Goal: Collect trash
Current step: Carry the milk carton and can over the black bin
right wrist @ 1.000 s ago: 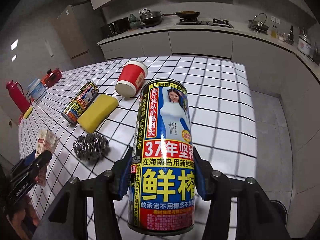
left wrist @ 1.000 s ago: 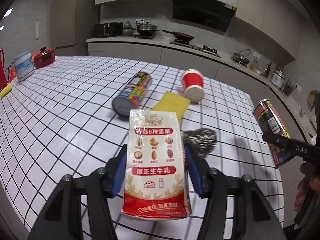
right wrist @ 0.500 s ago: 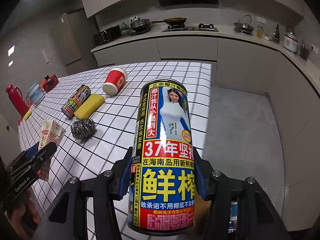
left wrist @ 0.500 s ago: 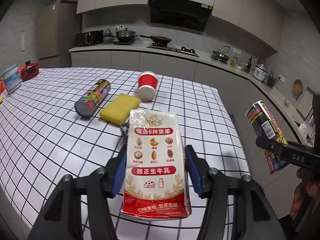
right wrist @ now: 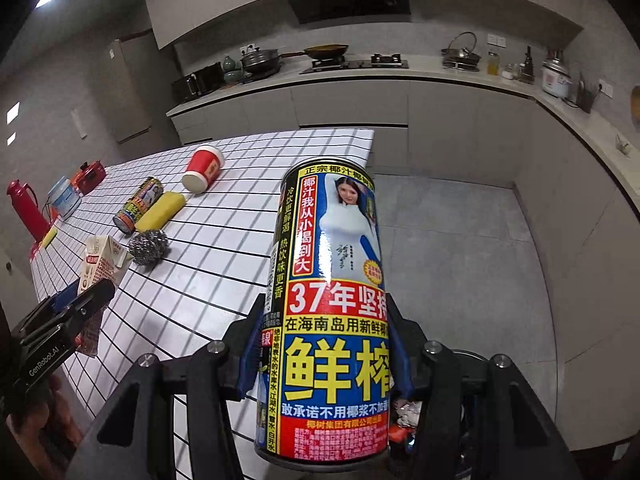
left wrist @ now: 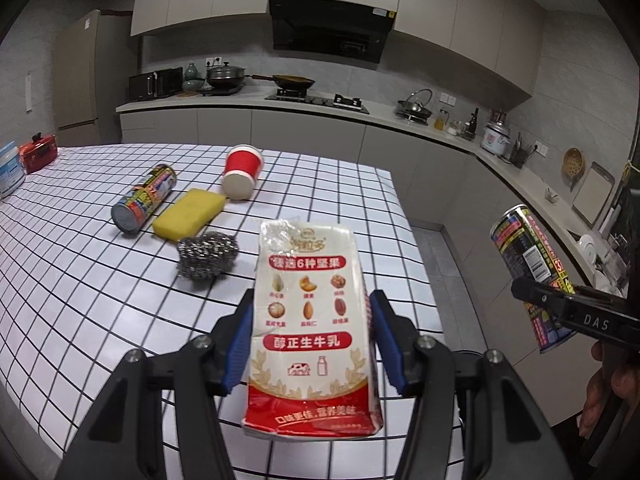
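My left gripper (left wrist: 310, 338) is shut on a white and red milk carton (left wrist: 312, 320) and holds it above the table's near right corner. My right gripper (right wrist: 326, 354) is shut on a tall coconut juice can (right wrist: 330, 312), held upright off the table's right edge over the floor. The can also shows in the left wrist view (left wrist: 532, 276), and the carton in the right wrist view (right wrist: 100, 264). A second can (left wrist: 144, 204) and a red paper cup (left wrist: 242, 174) lie on their sides on the checked table (left wrist: 80, 280).
A yellow sponge (left wrist: 190, 218) and a steel scourer (left wrist: 206, 254) lie between the can and my left gripper. A red pot (left wrist: 38, 154) and a white tub (left wrist: 10, 172) stand at the table's far left. Below the held can, part of a bin with trash (right wrist: 404, 420) shows.
Both grippers have pulled back and to the right with their loads. The table items look farther away, and the right gripper is now past the table edge over the floor.
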Motion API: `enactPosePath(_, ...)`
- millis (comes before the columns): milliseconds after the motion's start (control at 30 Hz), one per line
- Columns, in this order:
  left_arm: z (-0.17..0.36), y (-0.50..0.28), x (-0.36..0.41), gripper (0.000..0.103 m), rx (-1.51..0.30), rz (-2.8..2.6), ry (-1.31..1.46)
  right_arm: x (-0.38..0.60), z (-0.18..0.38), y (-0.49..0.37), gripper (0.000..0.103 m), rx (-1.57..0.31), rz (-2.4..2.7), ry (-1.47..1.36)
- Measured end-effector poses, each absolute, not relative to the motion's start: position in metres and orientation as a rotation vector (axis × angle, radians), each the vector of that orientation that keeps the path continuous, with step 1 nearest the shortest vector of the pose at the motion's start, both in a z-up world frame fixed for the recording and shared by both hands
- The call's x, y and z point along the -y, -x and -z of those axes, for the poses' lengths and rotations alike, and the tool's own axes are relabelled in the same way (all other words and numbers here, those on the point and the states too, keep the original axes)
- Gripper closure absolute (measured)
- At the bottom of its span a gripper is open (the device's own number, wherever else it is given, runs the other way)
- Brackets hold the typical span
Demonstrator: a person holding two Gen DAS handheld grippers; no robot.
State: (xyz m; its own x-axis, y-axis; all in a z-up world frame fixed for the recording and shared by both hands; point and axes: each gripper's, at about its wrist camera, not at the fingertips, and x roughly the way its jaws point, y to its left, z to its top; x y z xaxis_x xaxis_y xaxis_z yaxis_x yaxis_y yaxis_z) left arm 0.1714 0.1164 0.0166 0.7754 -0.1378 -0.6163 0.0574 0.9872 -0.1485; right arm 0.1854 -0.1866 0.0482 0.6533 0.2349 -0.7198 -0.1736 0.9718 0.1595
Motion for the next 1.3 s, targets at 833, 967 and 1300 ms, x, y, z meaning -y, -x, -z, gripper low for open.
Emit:
enactPosePath(833, 0.022, -0.144, 0.069, 0.047, -0.752, 0.365, 0.071, 0.349, 0.020, -0.125, 0.048, -0.921, -0.090, -0.105)
enactPosePath(967, 0.044, -0.140, 0.096, 0.047, -0.793, 0.384, 0.059, 0.369, 0.046, -0.117, 0.048, -0.961, -0.092, -0.098)
enactPosePath(1300, 0.104, -0.136, 0.138, 0.047, -0.904, 0.390, 0.064, 0.386, 0.123, -0.122, 0.048, -1.072, -0.150, -0.034)
